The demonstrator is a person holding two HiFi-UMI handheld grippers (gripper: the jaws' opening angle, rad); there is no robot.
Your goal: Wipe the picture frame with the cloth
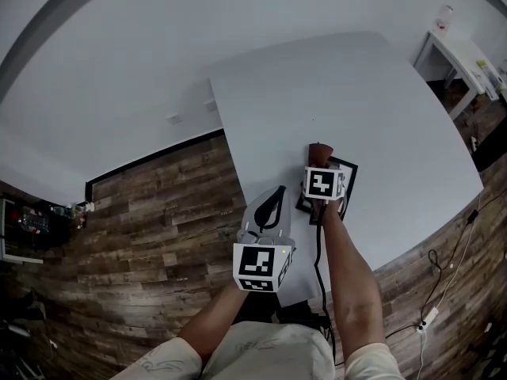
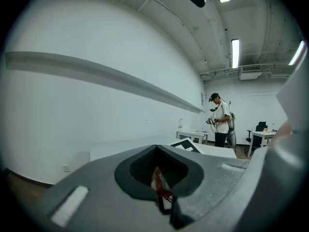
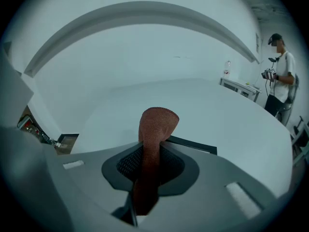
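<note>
The black picture frame lies flat on the white table near its front edge, mostly hidden under my right gripper. That gripper is shut on a brown cloth, whose folded end sticks up past the jaws. In the right gripper view the cloth rises between the closed jaws, and a dark edge of the frame shows just beyond. My left gripper hovers to the left of the frame, shut with nothing in it. Its jaws point away across the table in the left gripper view.
The table's left edge drops to a wood floor. A second white table with a bottle stands at the far right. A cable lies on the floor. A person stands far off.
</note>
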